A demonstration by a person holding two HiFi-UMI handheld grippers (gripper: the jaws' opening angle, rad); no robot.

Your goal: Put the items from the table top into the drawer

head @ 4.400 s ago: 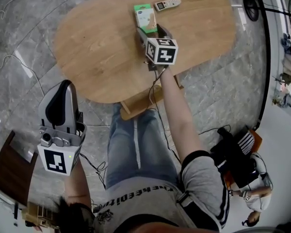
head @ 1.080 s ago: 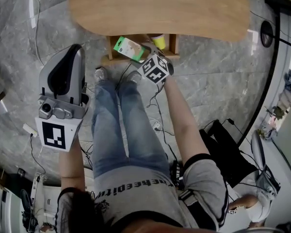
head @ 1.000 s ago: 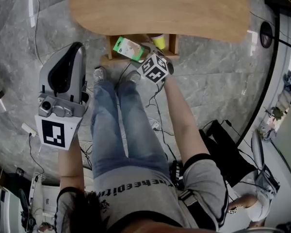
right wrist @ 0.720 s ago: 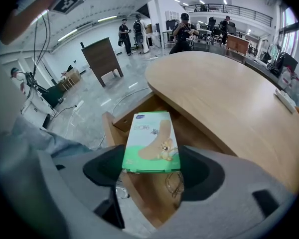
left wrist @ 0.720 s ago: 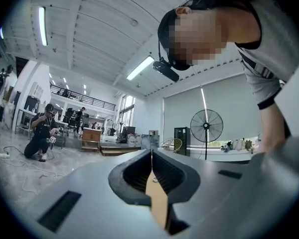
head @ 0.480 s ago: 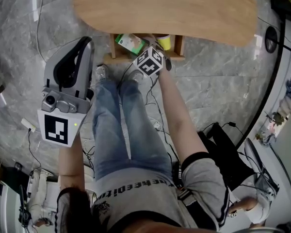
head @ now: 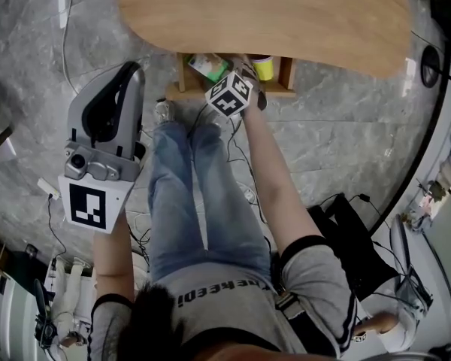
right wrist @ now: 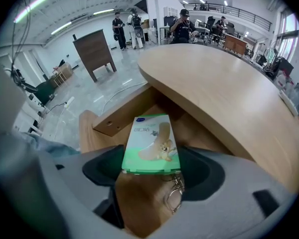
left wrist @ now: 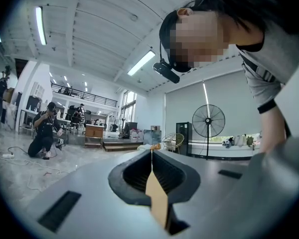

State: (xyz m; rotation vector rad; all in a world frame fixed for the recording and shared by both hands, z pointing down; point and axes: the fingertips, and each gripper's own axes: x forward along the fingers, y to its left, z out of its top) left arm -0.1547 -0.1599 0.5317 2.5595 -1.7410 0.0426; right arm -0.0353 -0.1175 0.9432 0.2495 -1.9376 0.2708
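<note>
**Right gripper over the drawer with the pack, release not yet done**

- Table (head: 270, 13): oval wooden top, sits directly above the drawer and overhangs its back part.
- Drawer (right wrist: 120, 117): pulled out toward the person, open, wooden walls.
- Left gripper (left wrist: 151, 156): well clear of the drawer on the person's left. Jaws pressed together, nothing between them. Idle.
- Right gripper (right wrist: 150, 158): at the drawer's front edge, jaws pinching the near short end of the green pack (right wrist: 150, 142).
- Pack: flat, printed face up. Long axis runs along the gripper's line, far end pointing into the drawer and under the tabletop overhang. In the head view it sits toward the drawer's left half.
- Yellow container (head: 263, 67): already in the drawer's right half, apart from the pack.
- Metal ring (right wrist: 173, 193): hangs just below the pack at the jaws. I can't tell what it's attached to.

My read of the step: lower the pack until it's close to the drawer floor, keep it flat, stay left of the yellow container, then part the jaws. Watch the far end against the table's underside, and make sure the ring doesn't snag on the way out.
</note>
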